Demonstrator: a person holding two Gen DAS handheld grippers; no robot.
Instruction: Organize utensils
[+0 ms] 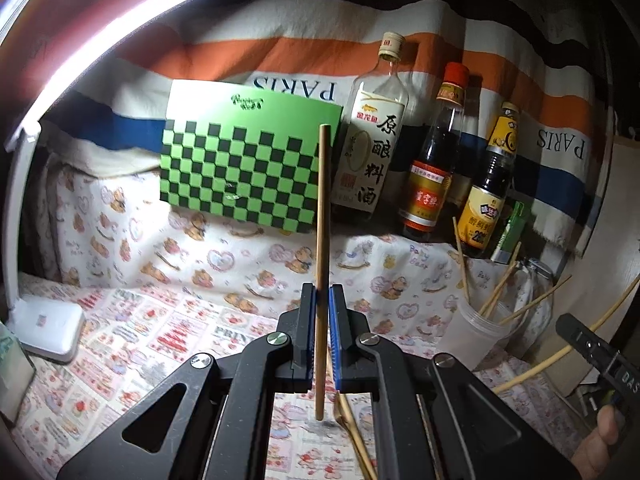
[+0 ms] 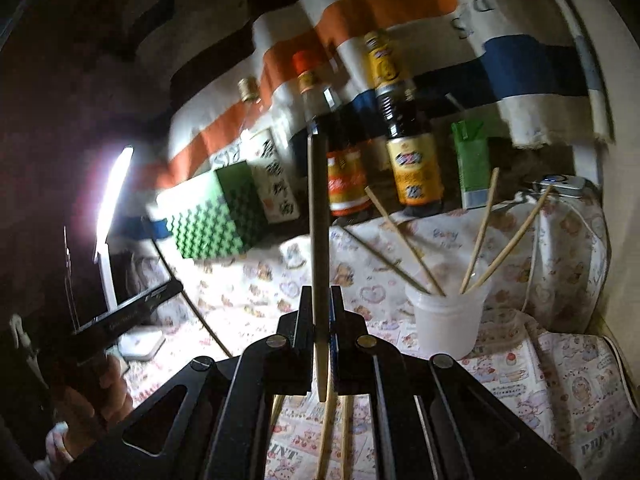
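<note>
Item: chopstick, brown wood (image 1: pixel 323 240), held in the left gripper (image 1: pixel 322 300). The jaws are clamped on its lower third. Long axis upright, near vertical; most of the shaft rises above the pads, and a short tail hangs below, clear of the printed cloth (image 1: pixel 160 320).

Item: chopstick, dark (image 2: pixel 319 240), held in the right gripper (image 2: pixel 322 300). Jaws closed on it the same way, upright with a slight lean; the view is blurred.

Destination: translucent plastic cup (image 2: pixel 444 320), standing on the cloth, already holding several pale chopsticks (image 2: pixel 480 236) that splay outward over its rim.

Governing relation: the cup lies ahead and right of both grippers. From the right gripper it sits near, just right of the held stick; from the left gripper it is seen well apart, toward the right edge (image 1: pixel 476 332). The right hand is judged the nearer. Each held stick already stands end-down, so the drop probably needs travel rather than a turn.

Loose stock: more pale chopsticks (image 2: pixel 332 432) lying on the cloth beneath the grippers.

Surround: three sauce bottles (image 1: pixel 432 168), green checkered board (image 1: pixel 248 168), desk lamp (image 1: pixel 52 332).
</note>
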